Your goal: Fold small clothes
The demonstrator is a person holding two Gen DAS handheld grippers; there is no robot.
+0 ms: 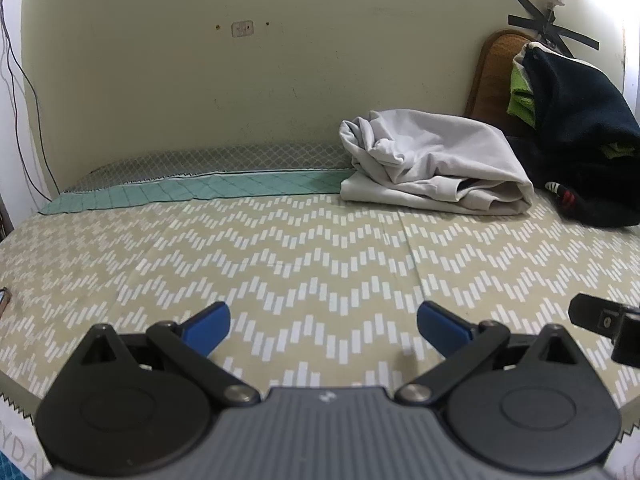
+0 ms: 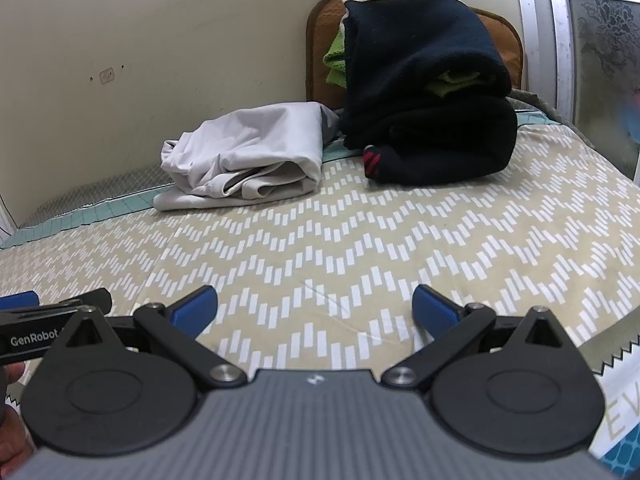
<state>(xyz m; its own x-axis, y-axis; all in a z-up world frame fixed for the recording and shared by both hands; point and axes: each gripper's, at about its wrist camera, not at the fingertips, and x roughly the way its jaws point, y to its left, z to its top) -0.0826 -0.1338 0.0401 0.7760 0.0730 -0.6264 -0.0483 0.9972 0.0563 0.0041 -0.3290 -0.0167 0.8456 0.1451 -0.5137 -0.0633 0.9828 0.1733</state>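
A crumpled light grey garment (image 1: 432, 164) lies at the back of the bed near the wall; it also shows in the right wrist view (image 2: 248, 160). A stack of dark navy clothes (image 1: 580, 136) with green pieces in it sits to its right, also in the right wrist view (image 2: 428, 92). My left gripper (image 1: 322, 332) is open and empty, low over the patterned sheet, well short of the clothes. My right gripper (image 2: 314, 312) is open and empty beside it. Part of the right gripper shows at the left wrist view's right edge (image 1: 608, 324).
The bed has a beige sheet with white zigzag marks (image 1: 320, 248). A teal quilted cover (image 1: 180, 192) runs along the cream wall. A brown cushion (image 2: 320, 40) leans behind the dark stack. A window frame (image 2: 560, 40) stands at the right. Cables (image 1: 16, 80) hang at the left.
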